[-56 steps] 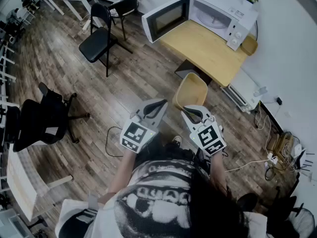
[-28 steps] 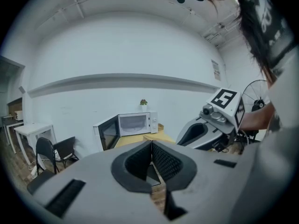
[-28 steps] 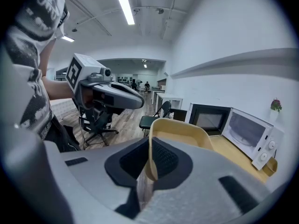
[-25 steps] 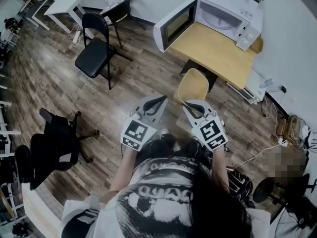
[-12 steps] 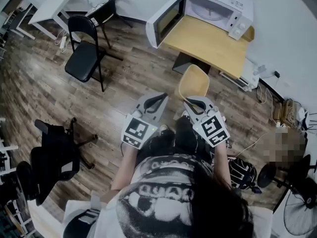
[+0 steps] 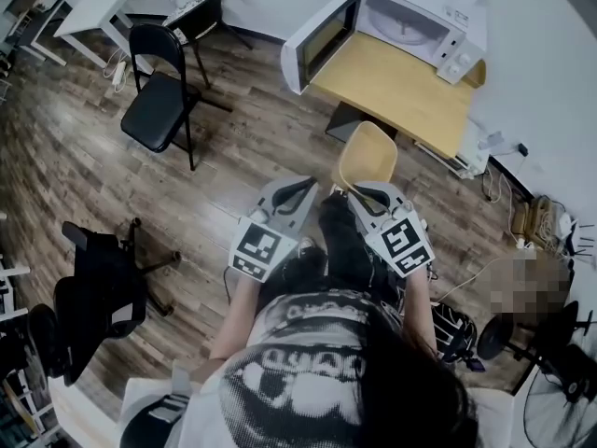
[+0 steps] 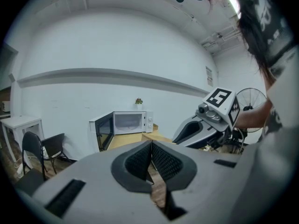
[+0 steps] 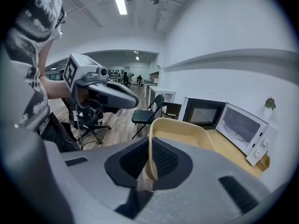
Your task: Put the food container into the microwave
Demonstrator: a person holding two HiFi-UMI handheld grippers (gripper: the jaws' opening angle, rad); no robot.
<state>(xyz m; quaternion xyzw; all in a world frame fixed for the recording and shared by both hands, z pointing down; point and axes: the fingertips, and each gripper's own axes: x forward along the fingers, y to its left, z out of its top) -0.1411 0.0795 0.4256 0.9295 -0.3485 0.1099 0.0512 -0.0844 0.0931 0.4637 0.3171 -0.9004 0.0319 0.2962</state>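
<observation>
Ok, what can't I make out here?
Underside of the beige plastic food container: hidden by its walls, all views. Near rim: covered by the right gripper, head view.
On the white microwave, dial markings: too small, every view.
The wooden floor beneath the person: blocked by the torso, head view.

Your head camera looks steeply down from above your shoulders: the left gripper and right gripper sit close at centre frame, and the microwave is far off at upper right. Your left gripper camera faces nearly level along its jaws, with the microwave small at centre left. Your right gripper camera sits tight behind the food container, with the microwave at right. All three views share the microwave, and each gripper camera catches the other gripper.
</observation>
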